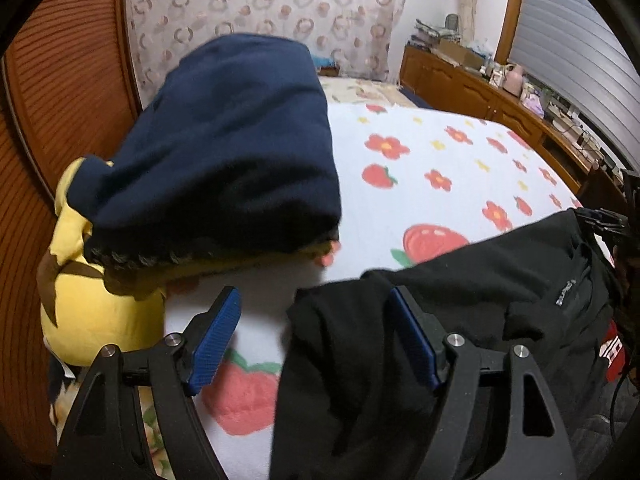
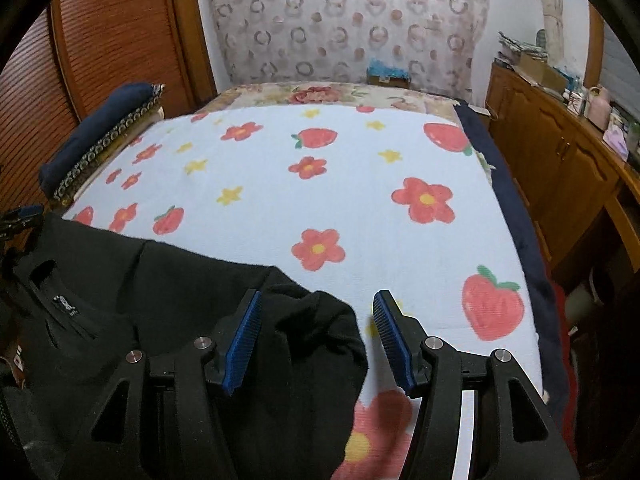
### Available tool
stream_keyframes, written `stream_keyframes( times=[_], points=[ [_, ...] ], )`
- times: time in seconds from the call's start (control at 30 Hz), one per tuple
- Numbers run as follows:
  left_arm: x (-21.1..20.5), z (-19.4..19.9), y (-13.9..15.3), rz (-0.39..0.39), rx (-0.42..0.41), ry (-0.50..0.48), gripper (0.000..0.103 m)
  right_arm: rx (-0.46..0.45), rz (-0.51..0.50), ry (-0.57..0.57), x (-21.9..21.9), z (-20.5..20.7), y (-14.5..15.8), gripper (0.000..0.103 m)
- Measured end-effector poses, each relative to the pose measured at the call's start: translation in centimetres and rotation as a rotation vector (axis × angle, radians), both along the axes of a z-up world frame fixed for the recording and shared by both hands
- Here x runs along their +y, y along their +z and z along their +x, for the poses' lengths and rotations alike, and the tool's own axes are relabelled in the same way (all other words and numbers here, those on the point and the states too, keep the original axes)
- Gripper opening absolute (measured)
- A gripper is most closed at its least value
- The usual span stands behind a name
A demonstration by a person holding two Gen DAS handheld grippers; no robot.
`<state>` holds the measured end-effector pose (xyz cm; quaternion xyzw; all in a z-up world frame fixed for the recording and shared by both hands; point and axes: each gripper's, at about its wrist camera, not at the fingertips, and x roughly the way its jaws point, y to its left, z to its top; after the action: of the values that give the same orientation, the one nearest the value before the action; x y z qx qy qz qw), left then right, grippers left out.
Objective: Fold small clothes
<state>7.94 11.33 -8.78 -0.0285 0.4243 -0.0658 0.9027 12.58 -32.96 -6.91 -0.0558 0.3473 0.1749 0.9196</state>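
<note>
Black garment (image 1: 460, 320) is spread at the near edge of the strawberry blanket (image 2: 340, 200), its ends lying between the parted, released jaws of the left gripper (image 1: 316, 320) and right gripper (image 2: 316, 320); folded navy clothing (image 1: 224, 148) is stacked beyond

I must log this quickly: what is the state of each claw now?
Left claw: open, holding nothing, black garment edge between its fingers.
Right claw: open, holding nothing, over the same garment.
</note>
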Motion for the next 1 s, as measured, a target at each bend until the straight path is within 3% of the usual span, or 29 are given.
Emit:
stream_keyframes(
  times=[0.1,0.27,0.4,0.43,0.6,0.87,0.9,0.93,0.97,1.0],
  points=[
    [0.1,-0.2,-0.5,-0.011,0.026,0.001,0.067,0.002,-0.021,-0.006,0.2,-0.3,0.1,0.059],
    [0.6,-0.4,-0.9,-0.03,0.038,0.007,0.064,0.008,-0.03,-0.009,0.3,-0.2,0.4,0.061],
    [0.7,-0.5,-1.2,-0.074,0.051,-0.016,0.051,0.021,-0.045,0.011,0.3,0.3,-0.2,0.061],
    [0.6,-0.5,-1.1,-0.08,0.05,-0.027,0.048,0.014,-0.063,0.023,0.5,0.3,-0.2,0.057],
    [0.5,-0.5,-1.1,-0.07,0.057,-0.038,0.046,0.04,-0.064,0.067,0.3,0.0,0.1,0.056],
    [0.4,-0.4,-1.1,-0.054,0.049,-0.033,0.046,0.039,-0.041,0.025,-1.0,-0.1,0.0,0.06],
    [0.4,-0.5,-1.1,-0.06,0.044,-0.043,0.034,0.035,-0.043,0.026,-0.9,-0.1,-0.1,0.06],
    [0.2,-0.5,-1.0,-0.083,0.043,-0.061,0.014,0.031,-0.048,0.035,-0.7,-0.2,-0.2,0.048],
    [-0.3,-0.5,-0.8,-0.097,0.035,-0.074,0.014,0.025,-0.043,0.056,-0.5,-0.4,-0.2,0.021],
    [-0.7,-1.1,-0.2,-0.077,-0.004,-0.084,0.013,0.028,-0.024,0.099,-0.1,-0.8,-0.2,0.017]
  ],
)
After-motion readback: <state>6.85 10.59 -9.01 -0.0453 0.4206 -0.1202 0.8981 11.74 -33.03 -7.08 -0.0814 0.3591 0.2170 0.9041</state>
